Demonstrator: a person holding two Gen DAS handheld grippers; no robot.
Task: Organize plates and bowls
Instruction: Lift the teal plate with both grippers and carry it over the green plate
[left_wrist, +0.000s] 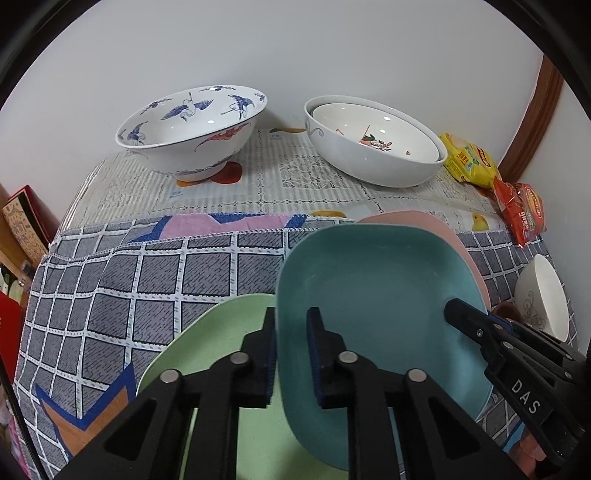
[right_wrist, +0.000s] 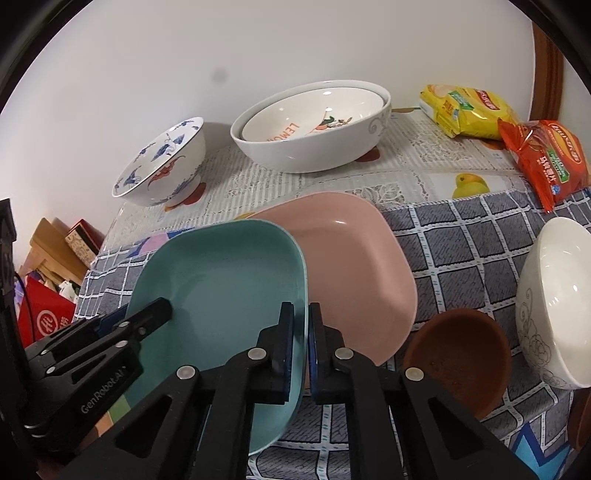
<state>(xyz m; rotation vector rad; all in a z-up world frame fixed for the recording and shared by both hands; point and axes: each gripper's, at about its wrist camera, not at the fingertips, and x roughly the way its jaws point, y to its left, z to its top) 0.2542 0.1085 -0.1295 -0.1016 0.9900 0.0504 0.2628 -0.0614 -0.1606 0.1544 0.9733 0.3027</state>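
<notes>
A square teal plate (left_wrist: 369, 280) (right_wrist: 221, 280) sits between both grippers on the checked cloth. My left gripper (left_wrist: 291, 321) is shut on its left rim, one finger inside the plate and one outside. On the opposite rim my right gripper (right_wrist: 301, 314) is shut the same way. Each gripper shows in the other's view: the right gripper (left_wrist: 456, 308), the left gripper (right_wrist: 159, 306). A pale green plate (left_wrist: 221, 332) lies under the teal plate's left side. A pink plate (right_wrist: 351, 266) (left_wrist: 413, 218) lies behind it, partly covered.
At the back by the wall stand a blue crane-pattern bowl (left_wrist: 192, 129) (right_wrist: 162, 166) and two nested white bowls (left_wrist: 373, 147) (right_wrist: 310, 129). Yellow (right_wrist: 465, 110) and orange (right_wrist: 546, 158) snack bags lie at the right. A brown bowl (right_wrist: 458, 354) and a white bowl (right_wrist: 554, 295) stand beside the right gripper.
</notes>
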